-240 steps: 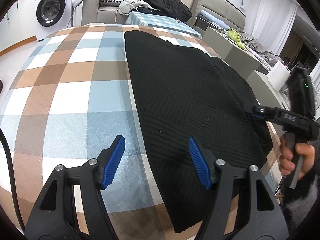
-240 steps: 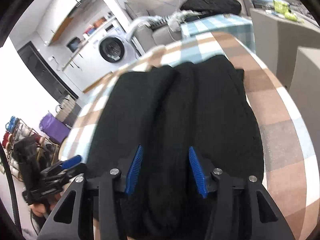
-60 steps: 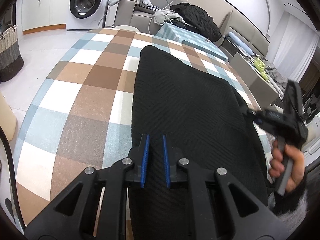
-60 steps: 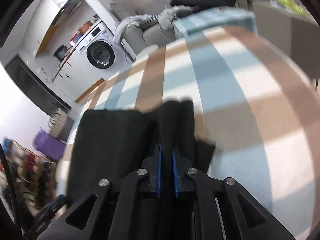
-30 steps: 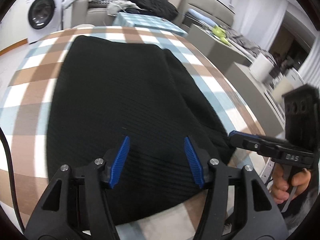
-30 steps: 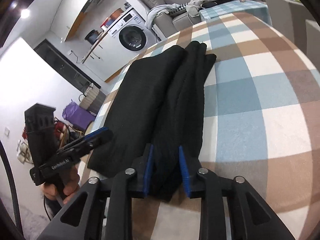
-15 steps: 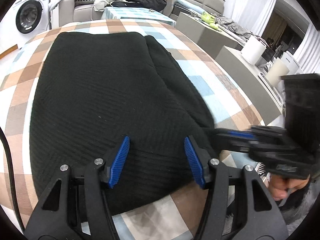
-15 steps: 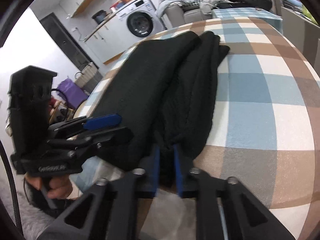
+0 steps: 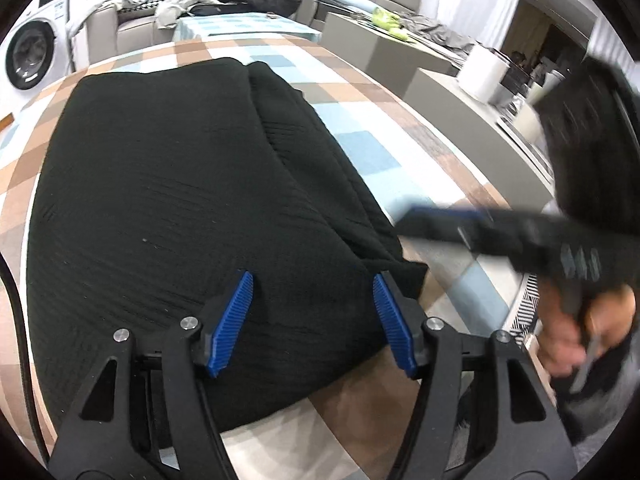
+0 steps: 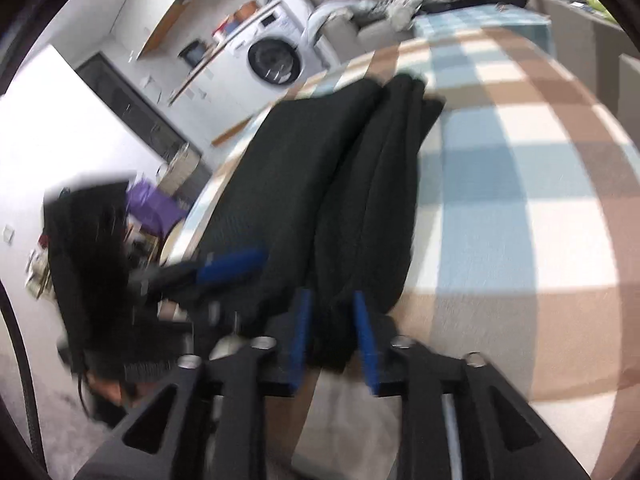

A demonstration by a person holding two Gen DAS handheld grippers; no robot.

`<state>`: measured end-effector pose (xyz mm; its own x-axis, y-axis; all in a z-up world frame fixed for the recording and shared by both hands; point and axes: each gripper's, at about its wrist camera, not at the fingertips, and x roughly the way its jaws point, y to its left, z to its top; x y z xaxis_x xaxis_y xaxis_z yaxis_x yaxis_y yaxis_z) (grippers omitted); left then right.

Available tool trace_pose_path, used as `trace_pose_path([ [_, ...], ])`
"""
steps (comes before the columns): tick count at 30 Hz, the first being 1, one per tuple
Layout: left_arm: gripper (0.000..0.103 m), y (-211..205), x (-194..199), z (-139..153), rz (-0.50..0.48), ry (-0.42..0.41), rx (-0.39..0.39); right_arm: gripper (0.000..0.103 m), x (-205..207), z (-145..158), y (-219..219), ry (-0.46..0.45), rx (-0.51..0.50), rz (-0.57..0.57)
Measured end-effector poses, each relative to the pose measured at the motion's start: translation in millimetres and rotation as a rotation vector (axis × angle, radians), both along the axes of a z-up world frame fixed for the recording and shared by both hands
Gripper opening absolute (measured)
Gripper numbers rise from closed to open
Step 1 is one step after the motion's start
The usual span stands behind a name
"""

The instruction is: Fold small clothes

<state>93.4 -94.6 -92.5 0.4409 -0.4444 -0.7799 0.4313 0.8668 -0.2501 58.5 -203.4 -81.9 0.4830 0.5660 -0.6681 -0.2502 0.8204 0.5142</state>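
Left gripper (image 9: 312, 322) spread wide above black garment (image 9: 180, 184); right gripper (image 10: 332, 336), narrow, pinching its 5 o'clock corner.

One black knit garment (image 9: 168, 184), one checked tablecloth (image 9: 372, 152), two tongs, one washing machine (image 9: 30, 52), one sofa (image 9: 132, 28)

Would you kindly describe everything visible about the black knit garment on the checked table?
The black garment looks like a ribbed or textured knit, lying flat on the checked tablecloth, folded lengthwise with a narrower folded strip along its right side. Its near edge reaches the table's front edge. The left gripper hovers open over the near hem; the right gripper has its fingers on either side of the strip's near end, though blur hides whether they clamp it.
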Motion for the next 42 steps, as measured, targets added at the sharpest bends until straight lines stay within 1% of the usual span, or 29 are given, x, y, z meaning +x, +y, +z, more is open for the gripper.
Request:
trace_pose_path([
  [2, 0.059, 2, -1, -2, -0.01, 0.001, -0.003, 0.034, 19, 1, 5, -0.012, 0.023, -0.011],
  [3, 0.059, 2, -2, -3, -0.013, 0.001, -0.005, 0.034, 32, 0, 13, -0.012, 0.036, 0.004],
  [7, 0.059, 4, -2, -6, -0.023, 0.001, -0.02, 0.034, 79, -19, 44, 0.057, 0.028, 0.048],
  [9, 0.059, 9, -3, -5, -0.031, -0.001, -0.024, 0.027, 97, -24, 54, 0.068, 0.035, 0.054],
  [10, 0.059, 9, -2, -6, -0.035, -0.002, -0.026, 0.018, 105, -24, 57, 0.073, 0.017, 0.054],
  [11, 0.059, 10, -2, -6, -0.04, -0.001, -0.029, 0.012, 114, -25, 62, 0.073, -0.01, 0.057],
  [13, 0.059, 12, -1, -7, -0.045, 0.005, -0.035, 0.009, 128, -19, 69, 0.052, -0.039, 0.063],
  [15, 0.059, 14, -1, -7, -0.047, 0.014, -0.036, 0.009, 127, 0, 73, -0.019, -0.021, 0.083],
  [16, 0.059, 15, 0, -8, -0.047, 0.017, -0.039, 0.009, 127, 6, 74, -0.049, -0.04, 0.088],
  [17, 0.059, 16, 0, -7, -0.05, 0.016, -0.041, 0.009, 127, 8, 76, -0.059, -0.065, 0.086],
  [19, 0.059, 16, -1, -7, -0.059, 0.01, -0.034, 0.009, 133, -3, 70, -0.011, -0.116, 0.047],
  [20, 0.061, 16, -2, -6, -0.063, 0.004, -0.027, 0.009, 140, -12, 65, 0.028, -0.128, 0.023],
  [21, 0.061, 17, -3, -6, -0.066, 0.001, -0.022, 0.011, 143, -18, 59, 0.062, -0.115, 0.008],
  [23, 0.062, 20, -6, -4, -0.063, 0.005, -0.023, 0.016, 138, -14, 48, 0.072, -0.034, 0.002],
  [25, 0.062, 29, -7, 1, -0.052, 0.014, -0.041, 0.02, 124, -4, 41, 0.046, -0.013, 0.015],
  [28, 0.062, 48, -8, 10, 0.001, -0.003, -0.063, 0.021, 91, 5, 43, 0.041, 0.019, 0.099],
  [30, 0.062, 65, -6, 16, 0.049, -0.016, -0.068, 0.022, 68, 3, 42, 0.068, 0.042, 0.145],
  [33, 0.062, 86, -4, 22, 0.105, -0.022, -0.083, 0.024, 32, -3, 45, 0.086, 0.044, 0.19],
  [35, 0.062, 97, -2, 22, 0.137, -0.021, -0.085, 0.026, 15, -8, 43, 0.101, 0.044, 0.189],
  [38, 0.062, 106, 0, 17, 0.174, -0.011, -0.079, 0.026, 1, -12, 38, 0.117, 0.056, 0.189],
  [40, 0.062, 119, 11, 15, 0.187, -0.003, -0.076, 0.028, -4, -14, 38, 0.101, 0.033, 0.198],
  [42, 0.062, 122, 16, 16, 0.203, -0.003, -0.077, 0.028, -6, -17, 41, 0.079, 0.01, 0.208],
])
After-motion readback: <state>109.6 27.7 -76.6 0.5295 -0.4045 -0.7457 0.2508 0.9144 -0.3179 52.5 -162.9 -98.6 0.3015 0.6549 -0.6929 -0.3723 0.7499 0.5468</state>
